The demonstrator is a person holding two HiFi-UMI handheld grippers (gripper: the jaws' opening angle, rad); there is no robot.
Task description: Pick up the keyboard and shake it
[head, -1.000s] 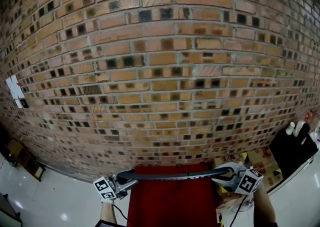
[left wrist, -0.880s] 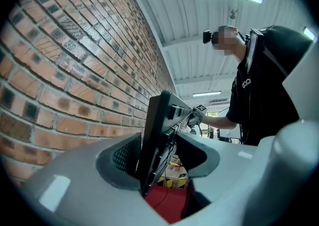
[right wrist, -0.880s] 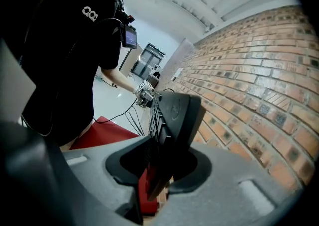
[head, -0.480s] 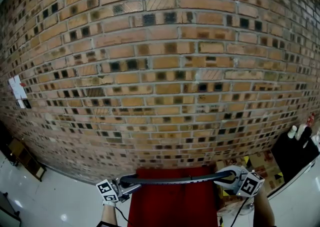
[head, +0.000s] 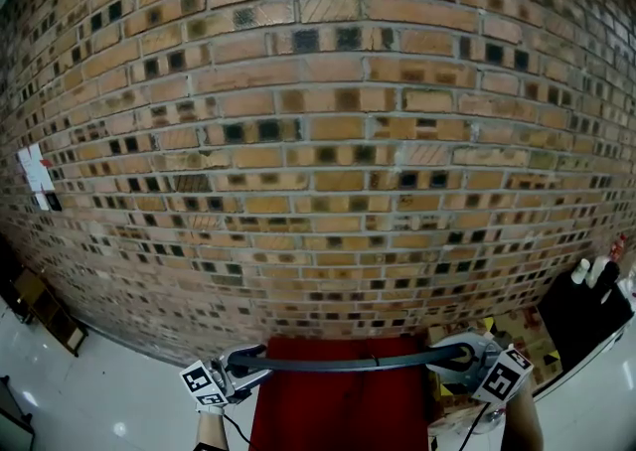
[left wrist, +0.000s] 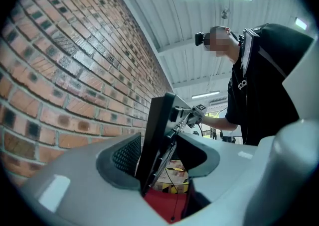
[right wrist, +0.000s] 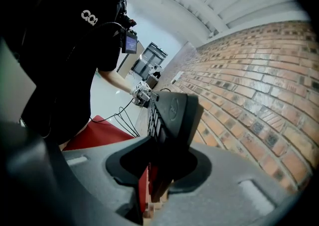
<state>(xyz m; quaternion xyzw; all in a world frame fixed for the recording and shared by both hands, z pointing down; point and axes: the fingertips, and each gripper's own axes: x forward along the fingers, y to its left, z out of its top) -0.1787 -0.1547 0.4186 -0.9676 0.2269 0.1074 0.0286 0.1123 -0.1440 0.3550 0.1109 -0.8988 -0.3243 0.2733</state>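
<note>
Brick wall (head: 318, 141) behind, keyboard (head: 343, 364) spans crosswise between left tongs (head: 243, 364), right tongs (head: 454, 357).

The black keyboard (head: 348, 364) is up in the air, turned on edge and roughly level. It spans from the left gripper (head: 241, 364) to the right gripper (head: 452, 356), with one end clamped between each gripper's jaws.

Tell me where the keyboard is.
Head view, bottom centre: the keyboard is held between the left gripper and right gripper, above the red surface, before the brick wall.
</note>
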